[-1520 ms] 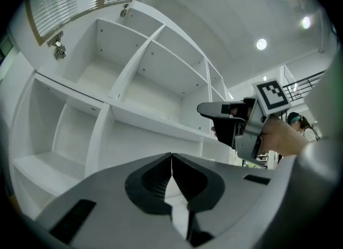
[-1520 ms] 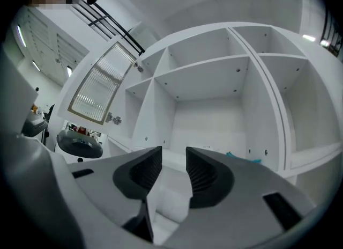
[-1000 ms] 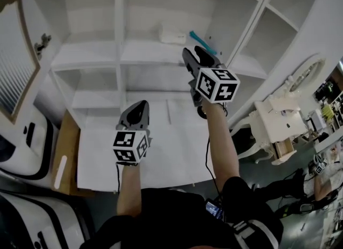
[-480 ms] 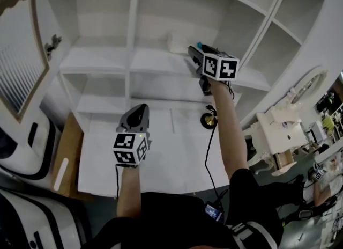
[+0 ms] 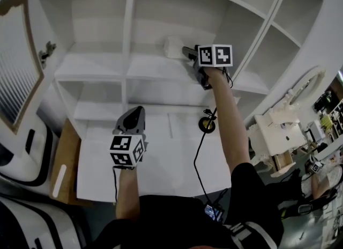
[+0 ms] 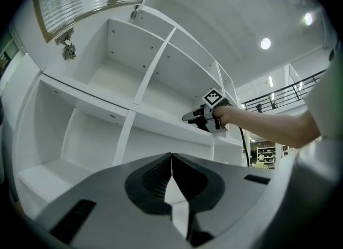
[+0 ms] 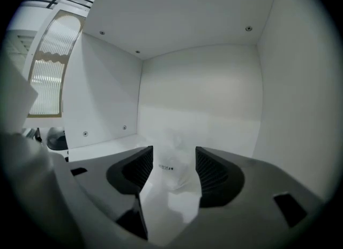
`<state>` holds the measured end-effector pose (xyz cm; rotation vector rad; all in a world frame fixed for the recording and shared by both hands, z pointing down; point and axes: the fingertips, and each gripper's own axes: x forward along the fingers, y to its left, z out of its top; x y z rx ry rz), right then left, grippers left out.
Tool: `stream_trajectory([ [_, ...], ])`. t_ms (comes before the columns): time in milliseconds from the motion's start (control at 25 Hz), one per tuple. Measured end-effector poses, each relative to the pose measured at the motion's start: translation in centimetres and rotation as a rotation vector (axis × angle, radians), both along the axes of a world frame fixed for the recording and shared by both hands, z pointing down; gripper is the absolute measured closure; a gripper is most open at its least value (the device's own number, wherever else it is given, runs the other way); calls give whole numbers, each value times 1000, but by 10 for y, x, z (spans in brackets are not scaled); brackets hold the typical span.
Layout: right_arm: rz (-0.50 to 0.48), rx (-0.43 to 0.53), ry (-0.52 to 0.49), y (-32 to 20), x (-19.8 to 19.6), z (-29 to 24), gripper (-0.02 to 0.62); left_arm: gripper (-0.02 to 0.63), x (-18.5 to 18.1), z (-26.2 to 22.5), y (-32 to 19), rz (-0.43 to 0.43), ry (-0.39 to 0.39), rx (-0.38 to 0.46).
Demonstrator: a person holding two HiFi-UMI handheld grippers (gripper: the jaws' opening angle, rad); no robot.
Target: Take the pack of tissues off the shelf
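Inside white shelf (image 5: pixel 96 65), outstretched right tool (image 5: pixel 185 53), jaws just opened wide, straddles tissue pack (image 5: pixel 171 46) ungripped.

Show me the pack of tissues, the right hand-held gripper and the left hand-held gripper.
pack of tissues (image 7: pixel 176 162): right gripper view, its white front.
right hand-held gripper (image 5: pixel 185 53): head view, between its fingertips.
left hand-held gripper (image 6: pixel 171 159): left gripper view, where its jaws meet.

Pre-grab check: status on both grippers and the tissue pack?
Right gripper open, jaws just been opening, tissue pack between them, ungripped. Left gripper shut, empty. Pack lies on the shelf; nothing blocking.
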<state>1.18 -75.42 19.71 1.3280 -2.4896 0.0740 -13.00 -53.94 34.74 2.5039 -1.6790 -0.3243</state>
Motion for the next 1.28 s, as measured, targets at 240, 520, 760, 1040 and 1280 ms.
stream_trajectory([
  [240, -6, -61, -23, -20, 0, 7, 351, 594, -3, 7, -8, -4, 7, -18],
  [520, -53, -157, -56, -22, -4, 18, 487, 594, -3, 10, -10, -6, 5, -23],
  [760, -92, -95, -1, 0, -11, 13, 552, 594, 2, 9, -7, 6, -4, -22],
  [1040, -102, 34, -33, 46, 0, 4, 558, 594, 17, 8, 6, 32, -23, -24],
  [1280, -159, 134, -159, 103, 7, -13, 558, 594, 34, 9, 11, 62, -34, -26],
])
